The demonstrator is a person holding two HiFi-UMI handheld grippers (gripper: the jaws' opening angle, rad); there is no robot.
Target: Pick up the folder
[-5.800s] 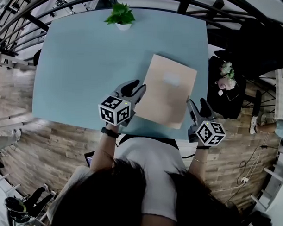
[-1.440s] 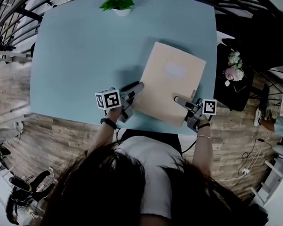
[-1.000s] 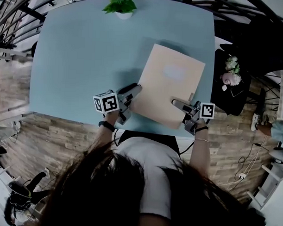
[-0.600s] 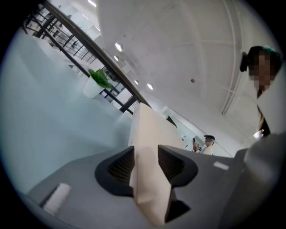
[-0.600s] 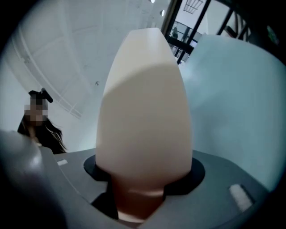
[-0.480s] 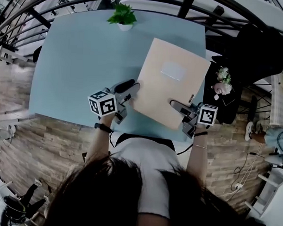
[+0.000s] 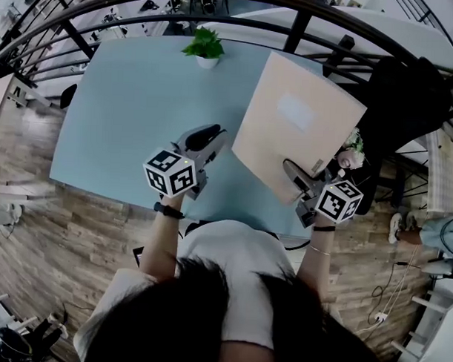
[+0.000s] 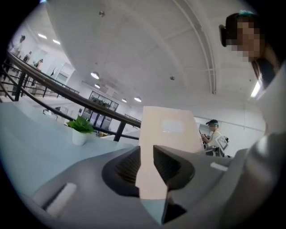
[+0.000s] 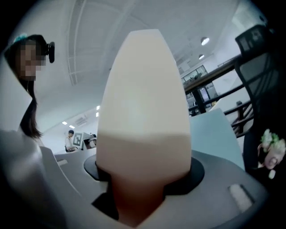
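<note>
The right gripper (image 7: 297, 175) pinches the near corner of the folder (image 7: 303, 120), with one finger lying on its face. In the right gripper view the folder fills the whole gap between the pads. The folder is off the table (image 7: 133, 99), tilted above the table's near corner on that gripper's side, and its far corner reaches out past the table's edge. In the first frame it lay flat on the table, and half a second ago it hung lower.

The left gripper (image 7: 209, 135) was at the folder's side edge then. It now hangs above the table's near edge, with a strip of table showing between it and the folder. Its jaws have just been closing and stand partly apart, pinching nothing. The folder's pale face shows beyond them through the gap.

A potted plant (image 7: 205, 46) stands at the table's far edge.
</note>
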